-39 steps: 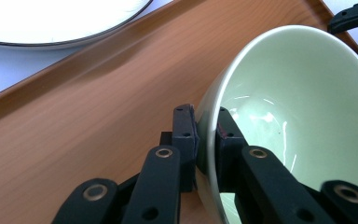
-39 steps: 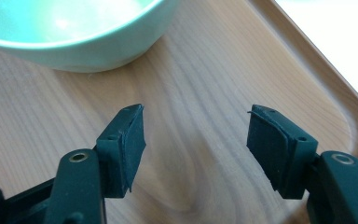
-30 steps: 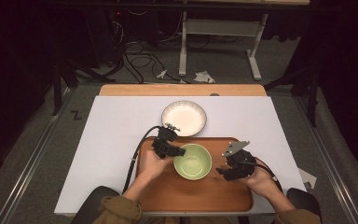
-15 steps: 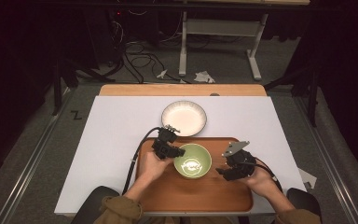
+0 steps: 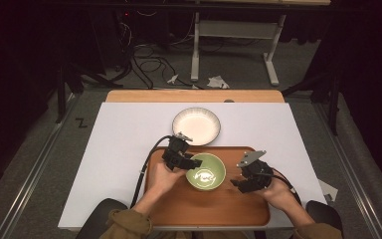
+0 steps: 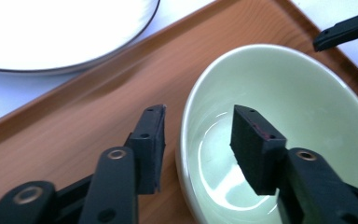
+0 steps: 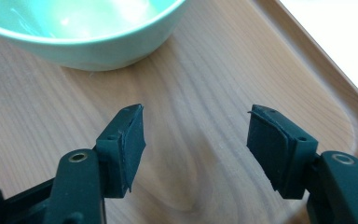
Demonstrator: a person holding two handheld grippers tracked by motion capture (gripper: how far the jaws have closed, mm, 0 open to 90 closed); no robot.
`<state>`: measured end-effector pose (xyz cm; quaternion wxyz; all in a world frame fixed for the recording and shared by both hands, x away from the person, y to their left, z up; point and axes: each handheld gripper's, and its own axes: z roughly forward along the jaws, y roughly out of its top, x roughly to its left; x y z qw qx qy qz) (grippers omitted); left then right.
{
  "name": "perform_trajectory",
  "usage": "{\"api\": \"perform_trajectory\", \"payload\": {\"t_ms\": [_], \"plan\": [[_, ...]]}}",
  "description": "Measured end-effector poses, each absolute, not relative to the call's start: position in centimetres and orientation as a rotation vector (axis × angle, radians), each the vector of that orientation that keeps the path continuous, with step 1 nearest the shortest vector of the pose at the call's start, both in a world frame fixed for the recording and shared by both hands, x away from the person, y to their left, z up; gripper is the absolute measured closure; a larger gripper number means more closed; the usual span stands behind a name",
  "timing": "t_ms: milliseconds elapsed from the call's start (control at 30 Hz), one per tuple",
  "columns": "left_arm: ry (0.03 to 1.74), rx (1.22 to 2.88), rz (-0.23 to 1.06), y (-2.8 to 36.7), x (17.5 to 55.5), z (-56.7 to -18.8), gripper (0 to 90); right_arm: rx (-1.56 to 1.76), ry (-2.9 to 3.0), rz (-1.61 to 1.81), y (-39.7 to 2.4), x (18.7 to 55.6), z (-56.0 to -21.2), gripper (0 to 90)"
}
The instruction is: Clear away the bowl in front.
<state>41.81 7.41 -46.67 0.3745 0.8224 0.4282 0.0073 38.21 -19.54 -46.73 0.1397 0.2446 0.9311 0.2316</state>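
High view shows a green bowl sitting on a brown wooden tray near the person's side of the white desk. A white plate lies on the desk just past the tray's far edge. The left hand-held gripper is at the bowl's left rim, and the right hand-held gripper waits just beside the bowl on the tray, touching nothing. The room is dark, with a grey floor, cables and bits of crumpled paper behind the desk. Left gripper view shows its jaws have just been opening: one pad is outside the bowl and the other pad is inside, with the rim between them, but neither pad presses on it. I think the bowl has just been set down and let go. The tray and the plate are behind it. Right gripper view shows that gripper's jaws spread wide with nothing between them, over the bare tray, with the bowl just ahead.
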Motion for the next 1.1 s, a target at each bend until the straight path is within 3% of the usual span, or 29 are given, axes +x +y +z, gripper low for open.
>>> {"api": "perform_trajectory", "payload": {"t_ms": [300,1100], "plan": [[1.062,2.072,0.074,8.3,40.9,-45.1,48.6,0.706,2.689,0.668,-19.5,38.2,-46.7,36.8],[1.017,2.053,0.199,10.4,38.8,-42.7,47.1,0.709,2.694,0.66,-19.5,38.2,-46.8,36.7]]}}
